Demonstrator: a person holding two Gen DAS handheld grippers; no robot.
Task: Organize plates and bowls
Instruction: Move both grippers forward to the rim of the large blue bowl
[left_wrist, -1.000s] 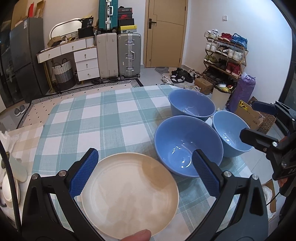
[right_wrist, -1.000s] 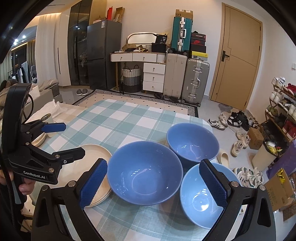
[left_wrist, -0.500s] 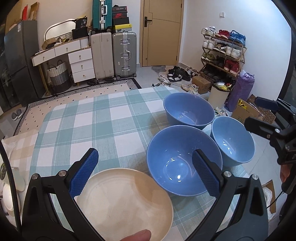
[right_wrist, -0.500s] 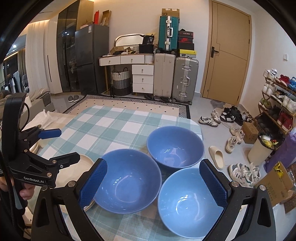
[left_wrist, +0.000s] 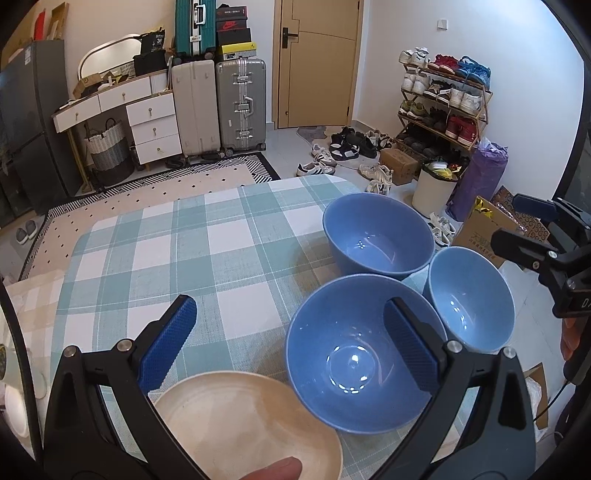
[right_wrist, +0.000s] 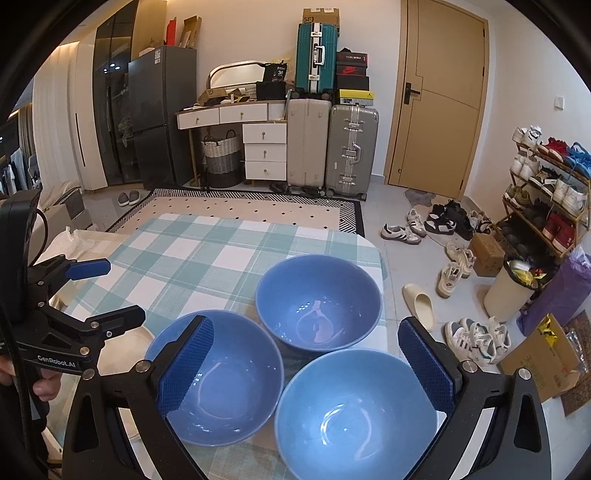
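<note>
Three blue bowls stand close together at the right end of the checked table. In the left wrist view they are a near bowl (left_wrist: 354, 365), a far bowl (left_wrist: 378, 236) and a right bowl (left_wrist: 469, 299). A cream plate (left_wrist: 243, 424) lies at the near left. My left gripper (left_wrist: 288, 339) is open and empty, above the plate and near bowl. My right gripper (right_wrist: 306, 365) is open and empty, above the nearest bowl (right_wrist: 354, 413), with the left bowl (right_wrist: 218, 380) and far bowl (right_wrist: 317, 302) beside it. The plate (right_wrist: 122, 354) is mostly hidden there.
The checked tablecloth (left_wrist: 184, 240) covers the table, whose right edge runs just past the bowls. The other gripper shows in each view: the right one (left_wrist: 546, 254) and the left one (right_wrist: 59, 321). A bin (right_wrist: 509, 291), shoes and suitcases stand on the floor beyond.
Both grippers have drawn back and to the right over the bowls. The plate has slid lower in the left view; the bowls and plate have not moved on the table.
</note>
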